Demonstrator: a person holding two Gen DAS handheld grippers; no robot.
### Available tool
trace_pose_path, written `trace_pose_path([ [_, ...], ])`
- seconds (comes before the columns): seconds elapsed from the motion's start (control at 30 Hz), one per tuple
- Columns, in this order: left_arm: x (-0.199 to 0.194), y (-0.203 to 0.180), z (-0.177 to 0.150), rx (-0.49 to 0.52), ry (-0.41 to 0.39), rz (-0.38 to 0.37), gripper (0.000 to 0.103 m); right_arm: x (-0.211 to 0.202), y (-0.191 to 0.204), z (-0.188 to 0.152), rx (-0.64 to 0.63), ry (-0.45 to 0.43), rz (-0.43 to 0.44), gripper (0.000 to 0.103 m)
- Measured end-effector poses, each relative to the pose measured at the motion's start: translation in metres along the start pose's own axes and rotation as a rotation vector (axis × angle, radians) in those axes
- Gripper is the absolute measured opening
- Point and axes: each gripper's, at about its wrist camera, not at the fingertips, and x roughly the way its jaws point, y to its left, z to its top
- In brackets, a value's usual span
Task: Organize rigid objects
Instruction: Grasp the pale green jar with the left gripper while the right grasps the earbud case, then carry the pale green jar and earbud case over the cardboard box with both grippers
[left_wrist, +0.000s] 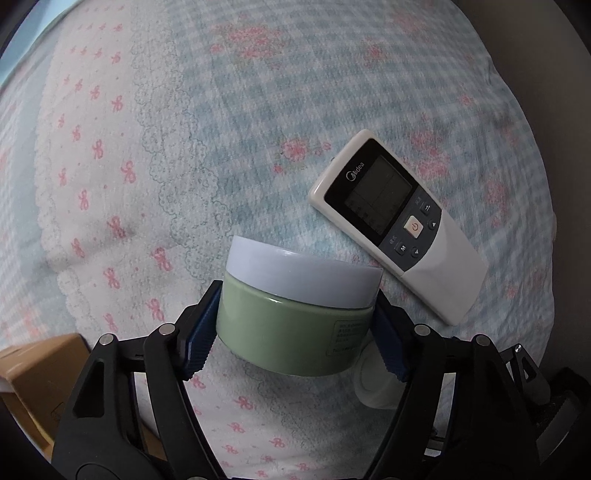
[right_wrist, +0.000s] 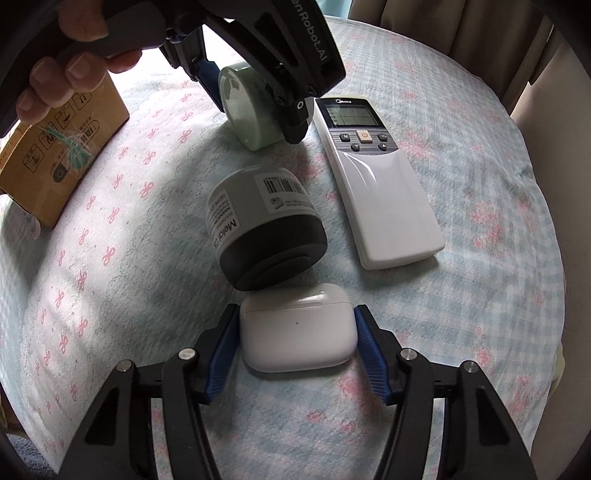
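On the bed (right_wrist: 480, 332) I see the earbud case (right_wrist: 297, 332) nearest, between my right tongs (right_wrist: 295, 350), the tipped jar (right_wrist: 266, 225) just behind it, the remote (right_wrist: 384, 206) on the right, and the cardboard box (right_wrist: 55, 155) far left.

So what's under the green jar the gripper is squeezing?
The green jar lies on its side on the flowery bedspread, squeezed by the left gripper. A small white round thing peeks out beneath it; most of that thing is covered.
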Motion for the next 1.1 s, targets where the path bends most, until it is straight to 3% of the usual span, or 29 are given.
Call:
trace_pose_path([
  [0.43,-0.032,0.011,-0.008,-0.037,-0.076,-0.04,0.071,-0.029,-0.016,-0.009,0.095,-0.005,-0.042,0.057],
  [0.6,-0.061,0.011,-0.014,-0.054,-0.118,-0.06,0.071,-0.047,-0.012,0.002,0.148,-0.021,-0.049,0.057],
  [0.67,-0.075,-0.001,-0.017,-0.059,-0.133,-0.064,0.071,-0.052,0.009,0.002,0.169,-0.027,-0.057,0.057],
  [0.87,-0.135,0.016,-0.042,-0.089,-0.208,-0.085,0.071,-0.085,0.007,0.017,0.218,-0.053,-0.068,0.057],
  [1.1,-0.196,0.048,-0.099,-0.147,-0.286,-0.112,0.071,-0.139,0.013,0.04,0.253,-0.105,-0.081,0.057],
])
